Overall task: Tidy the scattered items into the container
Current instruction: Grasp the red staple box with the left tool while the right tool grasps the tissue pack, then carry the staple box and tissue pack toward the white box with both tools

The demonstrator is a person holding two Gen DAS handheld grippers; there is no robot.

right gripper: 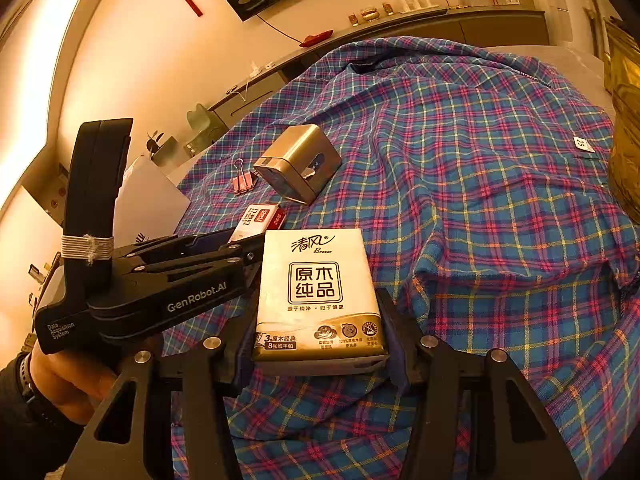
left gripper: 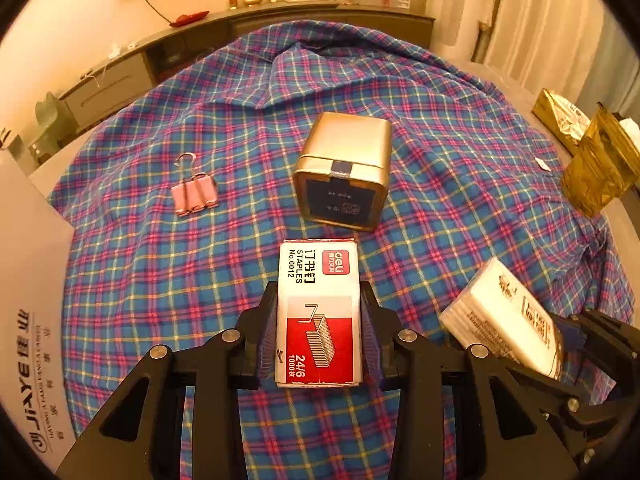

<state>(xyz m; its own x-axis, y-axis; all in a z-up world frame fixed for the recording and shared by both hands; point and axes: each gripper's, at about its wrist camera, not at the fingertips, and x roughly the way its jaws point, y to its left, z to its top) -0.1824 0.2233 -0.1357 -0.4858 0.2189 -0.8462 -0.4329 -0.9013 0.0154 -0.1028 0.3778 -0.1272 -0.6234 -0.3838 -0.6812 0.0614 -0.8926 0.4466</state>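
A red and white staples box (left gripper: 318,312) sits between the fingers of my left gripper (left gripper: 320,292), whose pads press its two long sides just over the plaid cloth (left gripper: 460,160). My right gripper (right gripper: 320,296) is shut on a gold tissue pack (right gripper: 318,296), also seen as the tissue pack (left gripper: 504,316) at the right of the left wrist view. A pink binder clip (left gripper: 195,196) and a gold square tin (left gripper: 344,168) on its side lie further back on the cloth. A white cardboard box (left gripper: 32,280) stands at the left edge.
Gold foil bags (left gripper: 600,164) stand at the table's right edge. A dark low sideboard (left gripper: 280,16) with small ornaments runs along the back wall. A hand (right gripper: 68,376) holds the left gripper's handle, close beside the right gripper.
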